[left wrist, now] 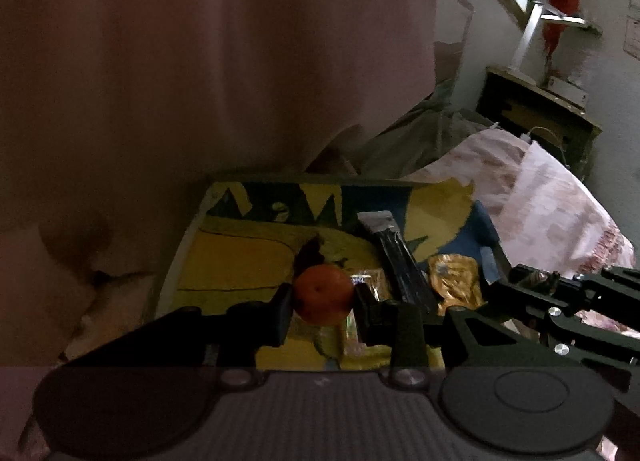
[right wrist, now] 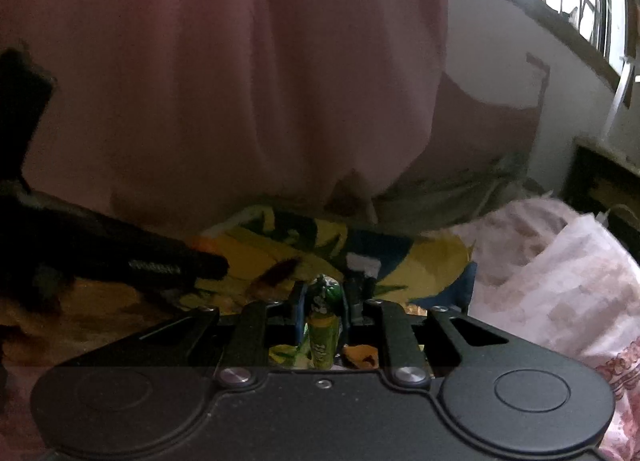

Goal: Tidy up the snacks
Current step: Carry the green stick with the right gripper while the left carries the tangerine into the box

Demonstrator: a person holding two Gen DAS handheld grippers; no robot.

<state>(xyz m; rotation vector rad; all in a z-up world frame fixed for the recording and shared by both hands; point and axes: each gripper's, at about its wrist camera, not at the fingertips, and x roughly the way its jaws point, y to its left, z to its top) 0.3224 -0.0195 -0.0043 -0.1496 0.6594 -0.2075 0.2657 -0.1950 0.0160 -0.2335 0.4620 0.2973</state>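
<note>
Left tongs (left wrist: pixel 322 301) found clamped on an orange (left wrist: pixel 320 287), held just above the tray (left wrist: pixel 192 229). Right tongs (right wrist: pixel 323 297) found clamped likewise, on a small green packet (right wrist: pixel 322 337) standing upright between the pads, also over the tray (right wrist: pixel 440 257). Saw the same right tongs (left wrist: pixel 540 281) from the left camera at the tray's right edge, with something dark and crinkled pinched at the tip. Saw the left tongs (right wrist: pixel 208 261) from the right camera as a dark bar reaching in from the left. Counted three snacks lying on the tray: a long black packet (left wrist: pixel 400 265) with a silver end, a gold wrapper (left wrist: pixel 456 281) touching its right side, and a clear-wrapped bar (left wrist: pixel 370 281) just beside the orange. Judged the task midway at most: two items lifted and none visibly sorted. Spotted no box, bowl or other destination in either view, so could not say where the held pieces belonged. Noted a pink garment (left wrist: pixel 200 61) filling the upper half and floral bedding (left wrist: pixel 552 197) to the right. Could not read any brand. Made out pale lettering on the green packet and a short white line of print on the left tongs' finger, both too blurred and dim to spell out. Found no legible writing on the black packet or the gold wrapper.
</note>
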